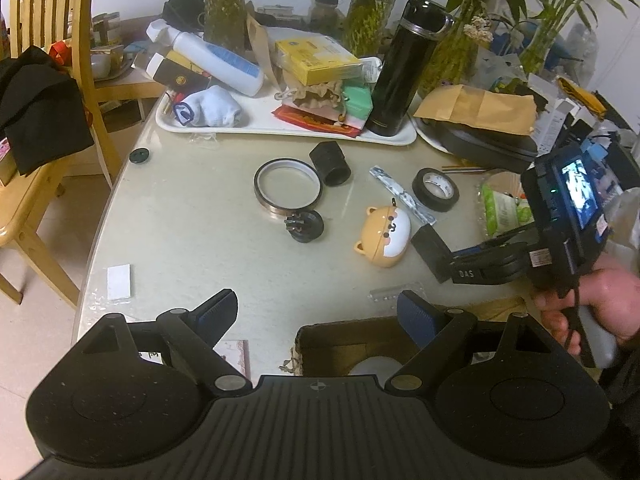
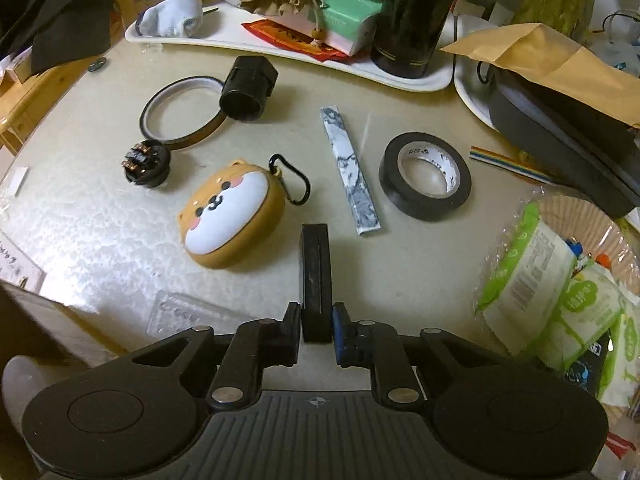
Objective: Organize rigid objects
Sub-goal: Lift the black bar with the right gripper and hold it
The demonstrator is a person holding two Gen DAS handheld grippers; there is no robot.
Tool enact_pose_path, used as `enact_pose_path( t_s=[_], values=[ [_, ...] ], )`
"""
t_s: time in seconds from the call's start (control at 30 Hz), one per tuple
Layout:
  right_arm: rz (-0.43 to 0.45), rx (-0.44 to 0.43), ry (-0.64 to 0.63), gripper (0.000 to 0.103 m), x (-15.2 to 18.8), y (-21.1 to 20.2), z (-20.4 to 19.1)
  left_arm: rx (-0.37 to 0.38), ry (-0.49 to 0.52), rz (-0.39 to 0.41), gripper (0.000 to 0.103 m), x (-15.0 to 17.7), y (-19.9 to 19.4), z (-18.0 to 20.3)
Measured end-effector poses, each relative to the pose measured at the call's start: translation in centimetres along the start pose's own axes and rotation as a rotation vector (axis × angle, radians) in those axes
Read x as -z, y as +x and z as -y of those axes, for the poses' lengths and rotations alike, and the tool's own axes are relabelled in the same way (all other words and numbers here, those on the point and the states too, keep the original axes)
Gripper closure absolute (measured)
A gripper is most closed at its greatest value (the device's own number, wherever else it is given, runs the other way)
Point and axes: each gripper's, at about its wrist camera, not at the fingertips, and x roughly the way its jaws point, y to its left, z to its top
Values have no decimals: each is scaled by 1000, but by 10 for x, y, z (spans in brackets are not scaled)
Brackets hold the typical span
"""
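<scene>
My right gripper [image 2: 316, 326] is shut on a flat black block [image 2: 316, 276] and holds it just above the table; it also shows in the left wrist view [image 1: 430, 250]. Beyond it lie a dog-face case [image 2: 230, 214], a marbled strip [image 2: 350, 170], a black tape roll [image 2: 424, 176], a black plug [image 2: 146, 164], an amber tape ring [image 2: 180, 110] and a black cylinder [image 2: 248, 88]. My left gripper [image 1: 320, 312] is open and empty above a cardboard box [image 1: 340, 340] at the table's near edge.
A white tray [image 1: 288, 128] with a black flask [image 1: 404, 64], bottles and boxes stands at the back. A brown envelope [image 1: 476, 110] covers a dark case at the right. Snack packets [image 2: 560, 288] lie at the right. A wooden chair [image 1: 40, 120] stands left.
</scene>
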Motion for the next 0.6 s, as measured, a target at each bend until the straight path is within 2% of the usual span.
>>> enact_pose_path(
  t_s=[0.03, 0.27, 0.3, 0.33, 0.6],
  values=[
    [3, -4, -5, 78, 0, 2, -1, -2, 0, -2, 15, 0, 0, -1],
    [64, -13, -23, 78, -3, 1, -4, -2, -9, -3, 15, 0, 1, -3],
    [64, -12, -19, 79, -4, 1, -3, -2, -8, -2, 15, 0, 1, -3],
    [60, -9, -12, 85, -4, 2, -3, -3, -6, -4, 15, 0, 1, -3],
    [52, -2, 31, 86, -4, 0, 2, -13, 14, -15, 15, -1, 5, 1]
  ],
)
